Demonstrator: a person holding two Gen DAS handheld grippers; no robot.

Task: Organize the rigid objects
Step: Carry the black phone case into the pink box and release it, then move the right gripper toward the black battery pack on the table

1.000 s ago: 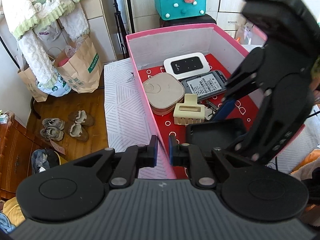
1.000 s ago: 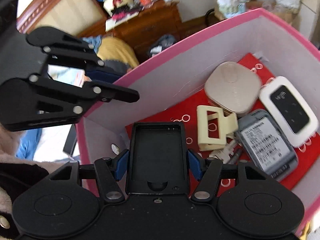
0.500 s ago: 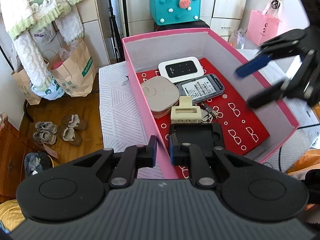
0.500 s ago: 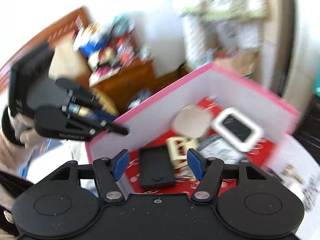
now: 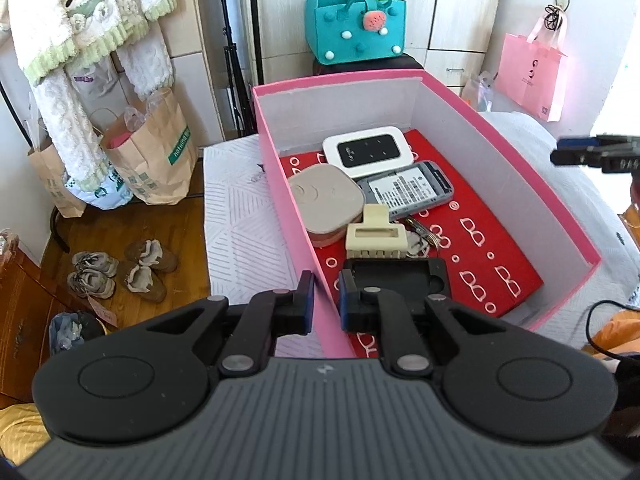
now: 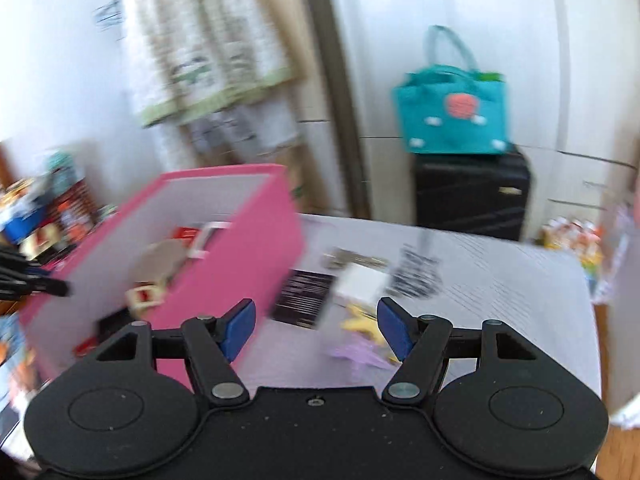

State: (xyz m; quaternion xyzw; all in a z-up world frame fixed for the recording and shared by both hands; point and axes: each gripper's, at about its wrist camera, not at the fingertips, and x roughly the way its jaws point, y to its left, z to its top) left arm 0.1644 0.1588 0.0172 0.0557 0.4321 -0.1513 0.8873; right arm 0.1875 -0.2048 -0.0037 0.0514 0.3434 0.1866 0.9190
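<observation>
Inside the pink box (image 5: 440, 92) lay the black case (image 5: 394, 276) our right tongs (image 6: 316, 322) had just released; they swung away empty, jaws apart. Our left tongs (image 5: 324, 300) stayed clamped on the box wall, and blurred items on the table (image 6: 500, 280) awaited sorting.

Bright daylight, fisheye-bent edges, right wrist view motion-blurred

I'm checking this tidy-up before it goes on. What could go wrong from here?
1. The left gripper is clamped on the thin wall of the pink box; a tug could tip it and slide the stacked white router and grey phone.
2. The right gripper, jaws open and empty, faces blurred small items on the table; a hasty grab could miss.
</observation>
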